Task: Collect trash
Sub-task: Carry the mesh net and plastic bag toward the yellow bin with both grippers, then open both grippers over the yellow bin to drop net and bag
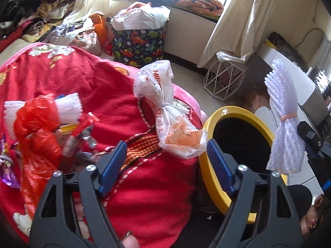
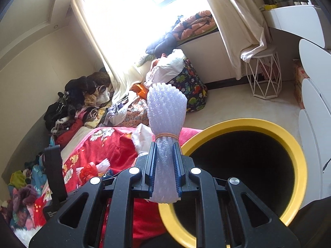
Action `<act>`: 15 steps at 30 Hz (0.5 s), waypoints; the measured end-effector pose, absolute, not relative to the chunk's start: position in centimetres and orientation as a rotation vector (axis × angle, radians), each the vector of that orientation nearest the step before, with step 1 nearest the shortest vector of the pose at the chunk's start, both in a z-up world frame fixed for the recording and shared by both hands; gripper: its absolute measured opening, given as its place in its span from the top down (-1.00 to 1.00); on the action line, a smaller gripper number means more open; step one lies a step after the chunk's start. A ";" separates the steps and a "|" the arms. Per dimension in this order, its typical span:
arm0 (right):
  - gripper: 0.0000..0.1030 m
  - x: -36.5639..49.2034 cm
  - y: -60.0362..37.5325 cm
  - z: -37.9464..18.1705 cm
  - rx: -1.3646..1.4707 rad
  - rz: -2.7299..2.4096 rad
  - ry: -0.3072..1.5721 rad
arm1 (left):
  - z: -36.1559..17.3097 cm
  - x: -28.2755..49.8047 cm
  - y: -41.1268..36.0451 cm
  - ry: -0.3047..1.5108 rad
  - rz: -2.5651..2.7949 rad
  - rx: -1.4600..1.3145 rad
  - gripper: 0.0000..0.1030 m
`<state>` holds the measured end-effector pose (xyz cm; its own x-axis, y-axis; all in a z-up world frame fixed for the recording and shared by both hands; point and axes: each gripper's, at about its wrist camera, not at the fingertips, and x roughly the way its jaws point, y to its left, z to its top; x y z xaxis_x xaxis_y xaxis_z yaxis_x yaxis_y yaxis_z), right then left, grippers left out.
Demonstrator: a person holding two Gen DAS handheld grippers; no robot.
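Note:
My left gripper is open over the red blanket. A white plastic bag, tied with a band, lies just ahead of its blue pads, untouched, with its lower end against the bin. The yellow-rimmed black bin stands by the bed's edge. My right gripper is shut on a white foam net bundle bound with an orange band, held up beside the bin's rim. That bundle appears at the right of the left wrist view. A red plastic bag lies left with foam and wrappers.
A dinosaur-print basket full of bags stands on the floor near the window. A white wire stool and a white cabinet are at the right. Clothes are piled along the bed's far side. A fingertip shows at the bottom.

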<state>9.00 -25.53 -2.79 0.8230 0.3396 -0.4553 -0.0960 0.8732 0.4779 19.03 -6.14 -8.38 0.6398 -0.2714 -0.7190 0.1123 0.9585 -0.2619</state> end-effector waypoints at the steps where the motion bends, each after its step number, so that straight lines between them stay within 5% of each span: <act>1: 0.70 9.0 -26.0 -2.9 0.463 0.231 0.561 | -8.6 19.4 -6.4 0.860 -0.223 -0.206 -0.45; 8: 0.70 9.1 -28.0 -3.2 0.466 0.191 0.578 | -10.2 21.7 -6.5 0.922 -0.222 -0.308 -0.44; 13: 0.70 9.0 -29.4 -3.7 0.462 0.167 0.605 | -10.5 22.0 -7.5 0.932 -0.234 -0.307 0.45; 14: 0.70 9.0 -29.7 -3.8 0.460 0.163 0.615 | -10.2 21.9 -7.8 0.920 -0.227 -0.283 0.85; 15: 0.70 9.0 -30.0 -4.0 0.459 0.158 0.627 | -9.7 21.6 -8.1 0.901 -0.213 -0.262 0.86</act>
<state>9.01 -30.03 -3.99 0.8016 0.2785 -0.5290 -0.0053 0.8881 0.4596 21.63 -8.06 -9.67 0.6034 -0.2907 -0.7425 0.0722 0.9473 -0.3121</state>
